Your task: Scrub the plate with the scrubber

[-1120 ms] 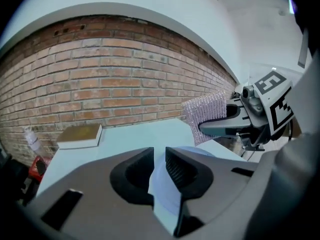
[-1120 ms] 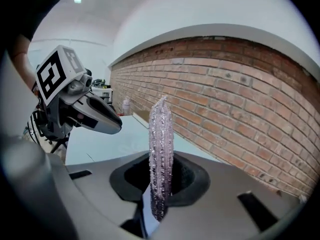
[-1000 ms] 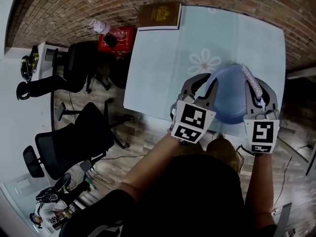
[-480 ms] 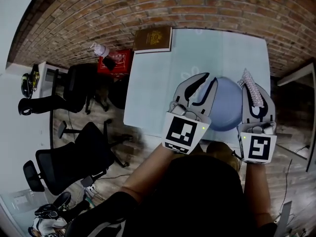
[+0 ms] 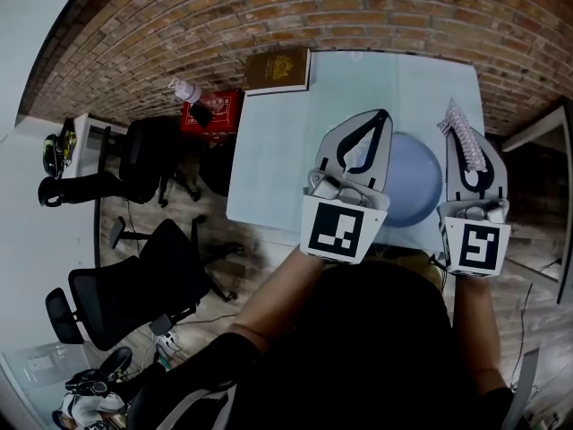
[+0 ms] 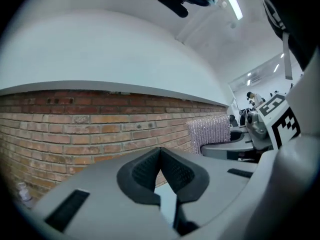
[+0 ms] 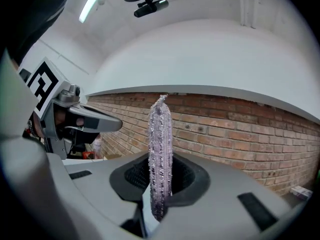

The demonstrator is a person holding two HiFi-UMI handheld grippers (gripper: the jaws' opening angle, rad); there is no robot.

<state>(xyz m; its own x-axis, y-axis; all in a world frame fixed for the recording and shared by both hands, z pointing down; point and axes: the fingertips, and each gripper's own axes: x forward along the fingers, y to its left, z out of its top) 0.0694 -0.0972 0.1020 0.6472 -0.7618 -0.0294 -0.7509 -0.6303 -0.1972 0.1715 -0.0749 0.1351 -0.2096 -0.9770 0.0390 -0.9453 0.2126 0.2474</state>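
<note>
**Stock on view: two tongs, one scrubber, one plate**

1. Left tongs [image 6: 160, 151]. Your left jaws have just been closing. Their dark tips now meet, clenched with nothing between them. They point level at the brick wall [image 6: 75, 129].
2. Right tongs [image 7: 161, 176]. Your right jaws are clamped on the scrubber [image 7: 161, 134], a glittery silver-lilac strip. It stands upright between the pads, its top well above the jaws and its lower end just below them.
3. Plate [image 5: 423, 186]. Blue and round, it lies on the table [image 5: 277, 150] close to the edge nearest you. In the head view it shows between your two tongs, with its left part hidden behind the left one. Neither pair of jaws holds it.
4. Table. Pale, with a faint flower print, set against the brick wall.
5. Book [image 5: 277, 70]. Brown, flat at the table's far left corner, well apart from the plate.
6. Off the table, to the left: a red box [image 5: 222, 110], a bottle [image 5: 183, 90] and black office chairs [image 5: 143, 267] on the floor.
</note>
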